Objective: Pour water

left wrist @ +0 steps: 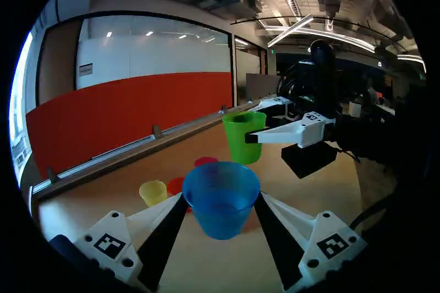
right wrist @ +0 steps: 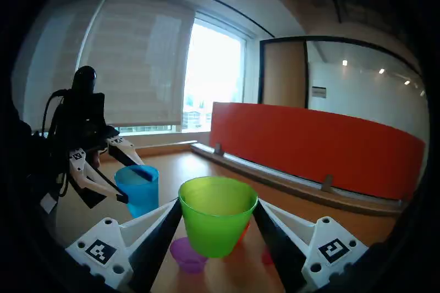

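Plainly, both cups are in hand and upright: the left gripper (left wrist: 221, 204) has its jaws clamped on the blue cup (left wrist: 221, 213), and the right gripper (right wrist: 217, 211) grips the green cup (right wrist: 218, 227) the same way, each finger pressing a side wall. The two cups are held near each other but apart, above the wooden table (left wrist: 330, 194). I cannot tell which one holds the water (the blue walls look darker low down, nothing surer). The likeliest trouble, I judge, is a spill: if the pouring cup tips before its lip is over the other's mouth, the water lands on the table. A hard squeeze could also buckle these thin plastic walls and let a cup slip. Below the held cups stand a yellow cup (left wrist: 153, 192), a red cup (left wrist: 176, 184) and a purple cup (right wrist: 187, 254), close enough to be knocked if either hand drops. A red partition (left wrist: 137, 111) runs along the table's far edge, well clear.
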